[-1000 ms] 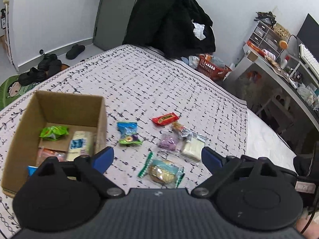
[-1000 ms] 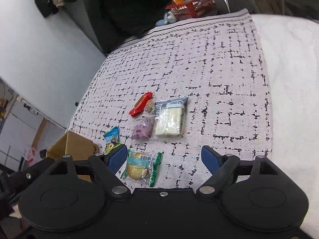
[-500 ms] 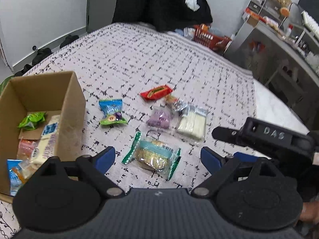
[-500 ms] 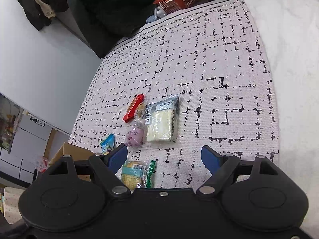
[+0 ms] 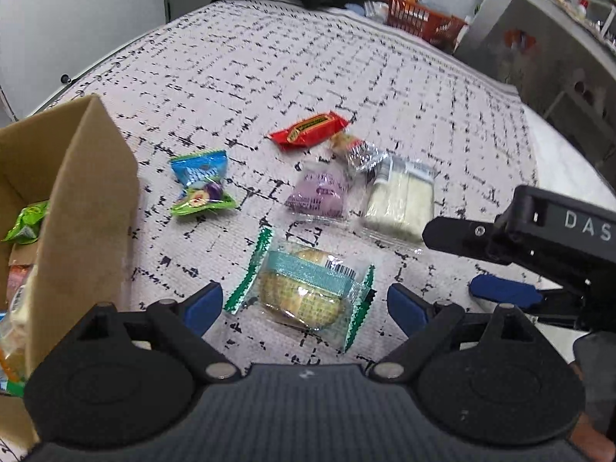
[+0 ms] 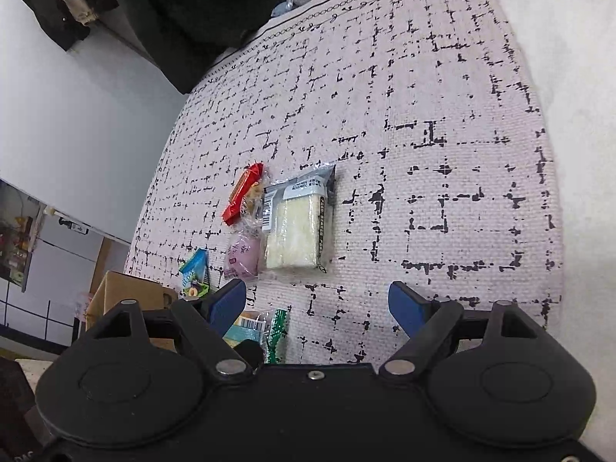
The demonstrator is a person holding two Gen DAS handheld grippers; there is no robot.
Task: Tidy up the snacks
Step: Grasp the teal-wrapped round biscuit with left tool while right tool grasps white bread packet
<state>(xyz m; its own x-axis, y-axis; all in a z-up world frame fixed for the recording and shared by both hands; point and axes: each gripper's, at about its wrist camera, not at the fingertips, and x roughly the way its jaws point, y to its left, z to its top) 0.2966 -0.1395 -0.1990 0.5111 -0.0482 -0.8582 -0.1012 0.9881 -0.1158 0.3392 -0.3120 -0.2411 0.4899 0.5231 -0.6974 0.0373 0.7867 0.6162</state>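
Several wrapped snacks lie on a patterned cloth. My left gripper (image 5: 304, 304) is open just above a green-edged biscuit pack (image 5: 304, 288), its blue pads on either side and clear of it. Beyond lie a blue-green candy (image 5: 202, 184), a purple pack (image 5: 319, 192), a white wafer pack (image 5: 402, 202), a red bar (image 5: 308, 131) and a small clear-wrapped sweet (image 5: 356, 148). My right gripper (image 6: 317, 302) is open and empty over bare cloth, the white wafer pack (image 6: 294, 231) just ahead. A cardboard box (image 5: 88, 200) with several snacks inside stands at the left.
The right gripper's black body (image 5: 546, 231) reaches in from the right in the left wrist view. Dark clothing (image 6: 200, 11) is heaped at the far end, beside a red basket (image 5: 421, 19). A desk (image 5: 539, 11) stands at the far right. The cloth's right edge (image 6: 550, 154) meets a white sheet.
Both grippers have come lower and closer to the snacks. The biscuit pack now lies between the left pads. The right gripper has come into the left wrist view from the right.
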